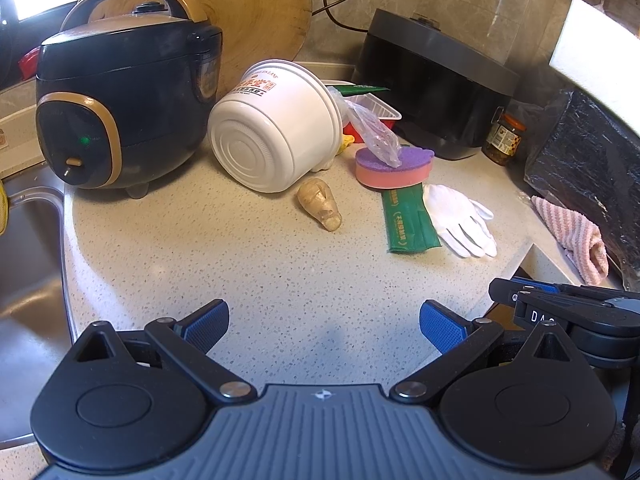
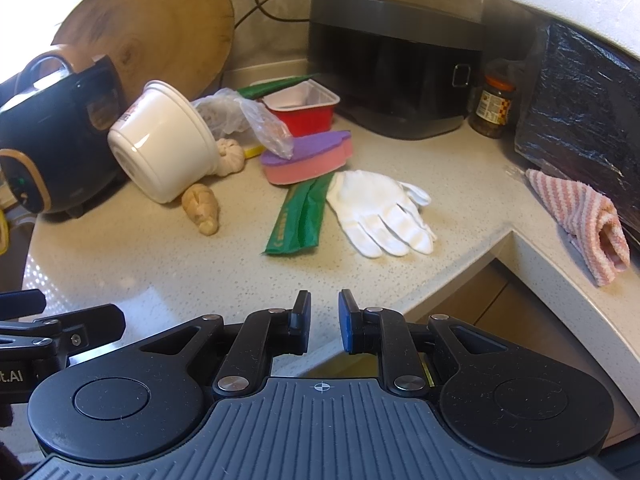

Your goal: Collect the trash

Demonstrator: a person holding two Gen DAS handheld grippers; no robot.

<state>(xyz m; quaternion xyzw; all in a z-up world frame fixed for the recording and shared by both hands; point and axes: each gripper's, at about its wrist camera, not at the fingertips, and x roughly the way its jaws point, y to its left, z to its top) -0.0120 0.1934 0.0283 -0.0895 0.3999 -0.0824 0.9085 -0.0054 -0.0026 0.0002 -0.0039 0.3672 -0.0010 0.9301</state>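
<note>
A white noodle bowl lies on its side on the speckled counter. Behind it are a crumpled clear plastic bag and a red plastic tray. A green wrapper lies flat beside a white glove. My left gripper hangs wide open over bare counter, well short of these things. My right gripper sits at the counter's front edge, its fingers drawn almost together with nothing between them.
A pink and purple sponge, a ginger root and garlic lie among the trash. A dark rice cooker stands left by the sink. A black appliance, a jar, a striped cloth and a black bag fill the back right.
</note>
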